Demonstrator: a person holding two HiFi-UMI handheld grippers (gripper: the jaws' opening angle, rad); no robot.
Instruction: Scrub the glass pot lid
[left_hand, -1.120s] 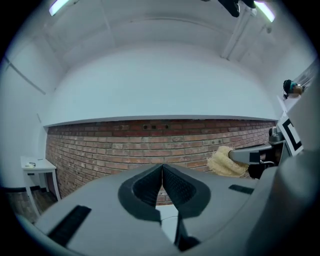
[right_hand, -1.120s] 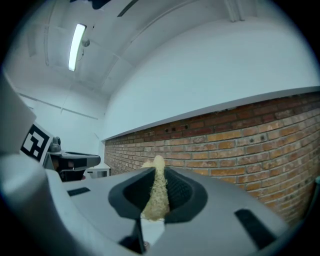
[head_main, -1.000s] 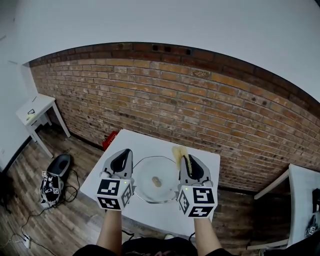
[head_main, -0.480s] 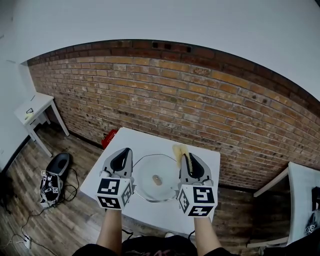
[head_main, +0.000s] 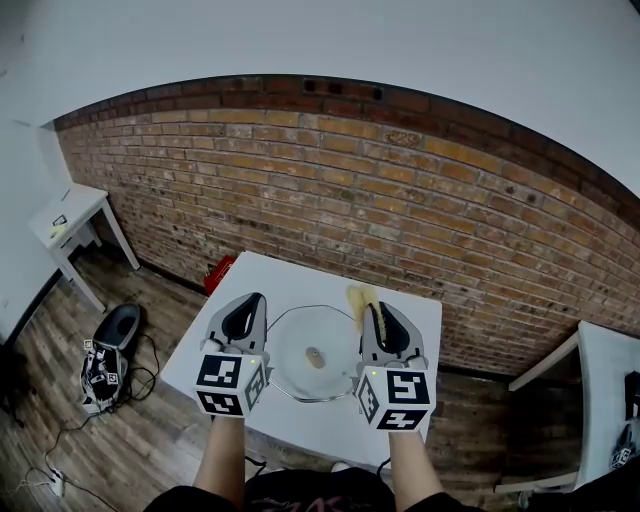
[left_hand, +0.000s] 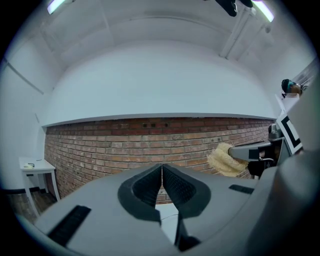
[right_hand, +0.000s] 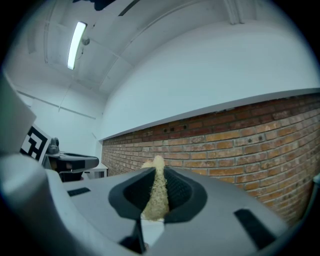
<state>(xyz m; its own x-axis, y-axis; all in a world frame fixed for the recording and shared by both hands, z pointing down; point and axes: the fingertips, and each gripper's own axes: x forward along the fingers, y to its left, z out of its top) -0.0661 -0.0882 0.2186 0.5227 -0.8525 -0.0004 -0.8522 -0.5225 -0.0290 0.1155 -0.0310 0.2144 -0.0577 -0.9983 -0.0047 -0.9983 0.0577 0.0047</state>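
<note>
— How do the two grippers stand?
— The left gripper (left_hand: 161, 174) has its jaws pressed together, empty. The right gripper (right_hand: 158, 185) is clamped on a yellowish loofah scrubber (right_hand: 158, 194).
— And the glass pot lid (head_main: 298, 345)?
— Flat on the white table (head_main: 290, 285), knob (head_main: 315, 358) up, between the two grippers, with the scrubber sticking out past the right one's tips.

Clear glass pot lid (head_main: 296, 340) lies flat on the white table (head_main: 270, 285), small knob (head_main: 314, 357) facing up. The yellowish, fibrous scrubber (right_hand: 157, 197) is pinched in the right gripper (right_hand: 155, 174), sticking out near the lid's far right rim, probably not touching it.
</note>
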